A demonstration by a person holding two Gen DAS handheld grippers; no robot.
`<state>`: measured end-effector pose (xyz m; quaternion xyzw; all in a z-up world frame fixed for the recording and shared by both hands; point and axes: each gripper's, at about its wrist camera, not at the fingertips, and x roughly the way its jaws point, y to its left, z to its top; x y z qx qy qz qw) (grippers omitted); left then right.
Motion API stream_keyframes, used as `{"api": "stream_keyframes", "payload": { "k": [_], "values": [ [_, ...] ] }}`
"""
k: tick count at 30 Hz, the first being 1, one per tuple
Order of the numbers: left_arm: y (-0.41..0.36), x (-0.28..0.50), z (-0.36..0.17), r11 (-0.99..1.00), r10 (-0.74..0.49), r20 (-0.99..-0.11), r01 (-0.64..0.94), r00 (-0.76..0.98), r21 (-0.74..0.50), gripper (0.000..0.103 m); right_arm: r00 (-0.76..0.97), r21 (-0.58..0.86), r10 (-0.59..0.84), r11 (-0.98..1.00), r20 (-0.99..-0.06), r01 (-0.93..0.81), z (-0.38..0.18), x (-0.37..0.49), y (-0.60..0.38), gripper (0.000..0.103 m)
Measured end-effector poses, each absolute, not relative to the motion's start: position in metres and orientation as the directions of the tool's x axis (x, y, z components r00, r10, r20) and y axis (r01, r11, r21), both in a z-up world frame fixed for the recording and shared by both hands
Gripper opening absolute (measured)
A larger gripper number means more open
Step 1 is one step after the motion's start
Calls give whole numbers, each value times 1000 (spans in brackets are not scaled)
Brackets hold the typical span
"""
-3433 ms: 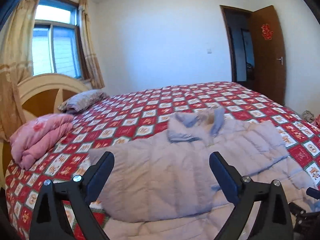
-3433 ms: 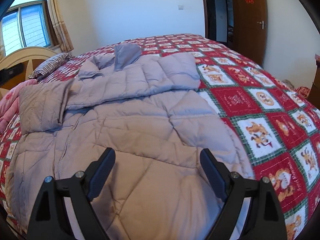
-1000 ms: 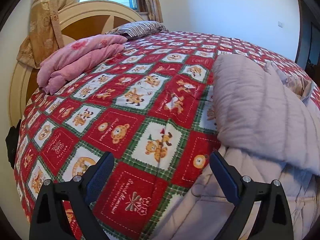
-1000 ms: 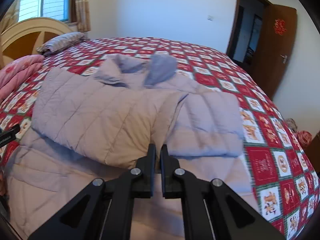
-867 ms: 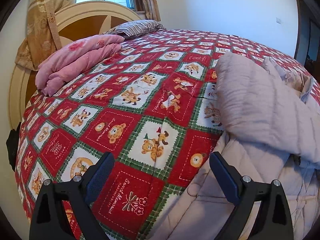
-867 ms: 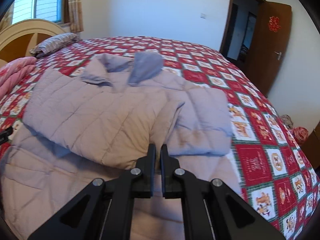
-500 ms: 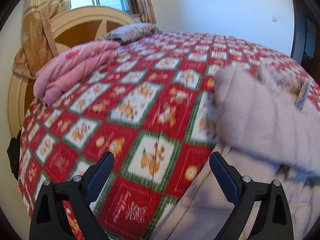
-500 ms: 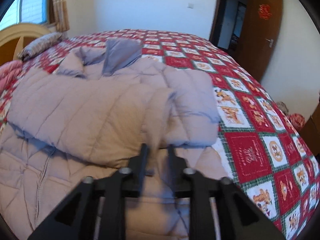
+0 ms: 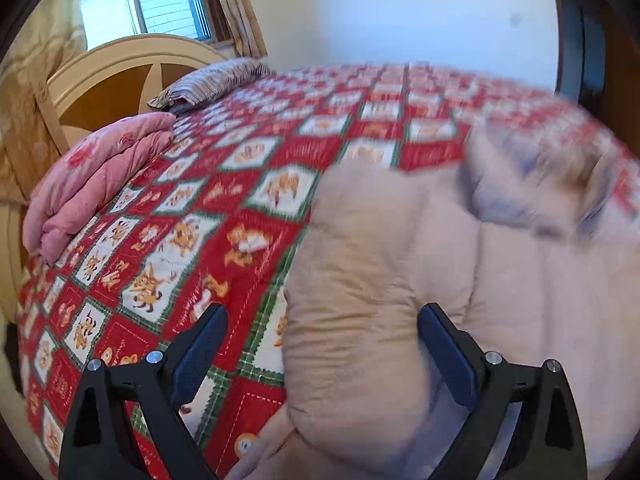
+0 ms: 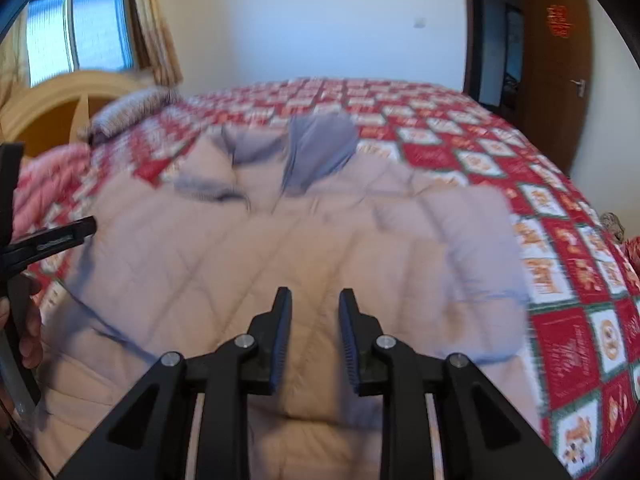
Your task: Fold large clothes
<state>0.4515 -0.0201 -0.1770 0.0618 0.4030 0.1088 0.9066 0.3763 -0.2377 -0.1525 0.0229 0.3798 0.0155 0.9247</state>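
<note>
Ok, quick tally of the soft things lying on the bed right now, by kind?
Padded jacket: 1
Folded pink quilt: 1
Striped pillow: 1
Total: 3, all on the red patterned bedspread.

A home bedroom: quilted bed (image 9: 248, 216), wooden headboard (image 9: 120, 80), pillow (image 9: 212, 84), curtained window (image 10: 80, 28).

Bedroom's got plain white walls (image 10: 320, 20), a daylit window (image 9: 160, 0) with beige curtains (image 9: 236, 12), rounded cream wooden headboard (image 9: 120, 76), brown wooden door (image 10: 556, 60).
</note>
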Motion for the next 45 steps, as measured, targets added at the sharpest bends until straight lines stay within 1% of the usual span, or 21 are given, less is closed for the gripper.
{"api": "stream_keyframes", "payload": {
  "k": [1, 4, 7, 10, 15, 19, 24, 27, 29, 30, 31, 33, 35, 37, 40, 41, 43, 45],
  "values": [
    [-20, 455, -187, 963, 267, -716, -151, 645, 223, 97, 703, 52, 46, 999, -709, -12, -158, 378, -237, 26],
    [-13, 455, -202, 971, 239, -722, -156, 649, 181, 102, 691, 60, 61, 998, -720, -26, -174, 382, -237, 26],
    [-6, 459, -208, 982, 185, -748, -147, 637, 118, 102, 681, 41, 55, 998, -730, -36, -184, 382, -235, 26],
    [-3, 463, -213, 987, 151, -766, -143, 624, 79, 102, 667, 51, 58, 998, -743, -29, -189, 384, -237, 26],
    [-4, 465, -217, 988, 140, -777, -141, 614, 67, 102, 659, 61, 61, 998, -750, -22, -194, 386, -235, 26],
    [2, 468, -219, 990, 102, -792, -141, 602, 20, 102, 654, 66, 67, 997, -753, -26, -195, 387, -235, 26],
    [1, 467, -218, 989, 110, -788, -144, 606, 28, 102, 658, 58, 60, 998, -751, -25, -196, 388, -235, 26],
    [0, 459, -201, 983, 161, -782, -166, 602, 75, 102, 661, 62, 64, 998, -747, -27, -194, 387, -235, 26],
    [-1, 449, -176, 983, 171, -750, -166, 638, 83, 102, 666, 88, 93, 995, -740, -40, -187, 383, -240, 27],
    [-1, 447, -165, 984, 161, -733, -162, 661, 70, 102, 677, 94, 101, 994, -729, -47, -180, 379, -243, 32],
    [-1, 446, -151, 986, 148, -709, -158, 690, 53, 102, 696, 89, 94, 995, -711, -44, -172, 375, -247, 37],
    [-5, 451, -132, 987, 142, -675, -156, 724, 40, 102, 744, 74, 66, 997, -665, -22, -154, 369, -255, 38],
    [-15, 467, -125, 984, 169, -649, -164, 741, 68, 102, 784, 79, 19, 996, -620, 38, -136, 370, -273, 38],
    [-19, 487, -133, 975, 219, -643, -196, 734, 108, 102, 793, 82, -40, 990, -608, 112, -129, 382, -298, 38],
    [-18, 519, -167, 956, 285, -693, -247, 662, 157, 102, 768, 109, -94, 972, -634, 209, -137, 405, -339, 39],
    [-16, 531, -182, 952, 296, -720, -259, 627, 166, 102, 753, 118, -93, 968, -652, 222, -145, 415, -354, 39],
    [-13, 538, -197, 951, 290, -748, -267, 596, 156, 102, 728, 107, -84, 971, -681, 212, -159, 427, -366, 39],
    [-19, 537, -203, 952, 288, -744, -261, 603, 157, 102, 683, 111, -48, 976, -729, 186, -178, 439, -374, 39]
  ]
}}
